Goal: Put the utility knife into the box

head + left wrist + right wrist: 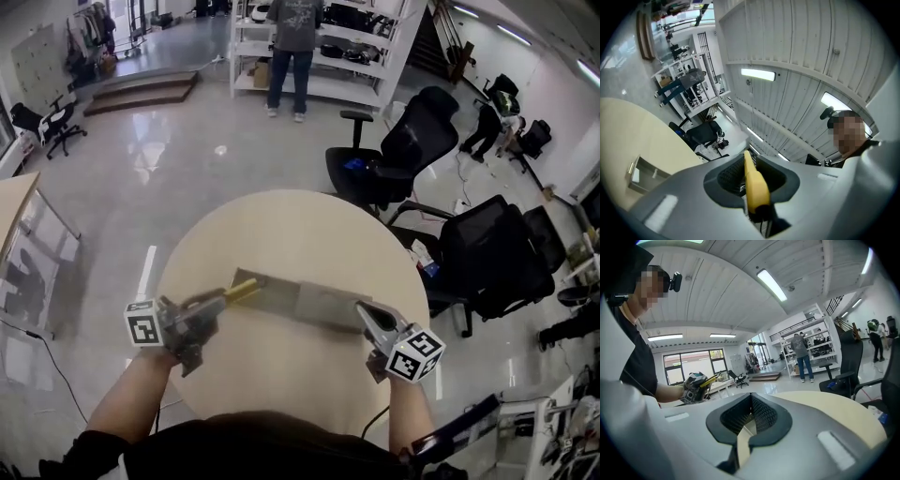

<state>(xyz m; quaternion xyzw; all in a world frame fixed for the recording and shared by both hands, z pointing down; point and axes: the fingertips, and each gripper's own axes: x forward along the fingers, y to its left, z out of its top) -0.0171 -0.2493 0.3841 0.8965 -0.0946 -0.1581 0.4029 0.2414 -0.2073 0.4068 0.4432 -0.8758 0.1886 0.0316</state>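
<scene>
1. My left tongs (214, 305) clench the knife (242, 291) at the left end of the box (314, 305), mid-worktop (281, 225).
2. My right tongs (366, 314) grip the box's right edge.
3. Still to do, I judge: put the knife inside and release it.

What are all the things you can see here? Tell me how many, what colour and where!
table: one, round, beige, middle of the head view
box: one, long, grey-brown, lying on the table
utility knife: one, yellow, held at the box's left end
office chairs: two nearby, black, beyond and right of the table
shelves: one unit, white, far end of the room
standing person: one, grey top, at the shelves
left gripper: one, grey, shut on the utility knife
right gripper: one, grey, shut on the box's right end
</scene>
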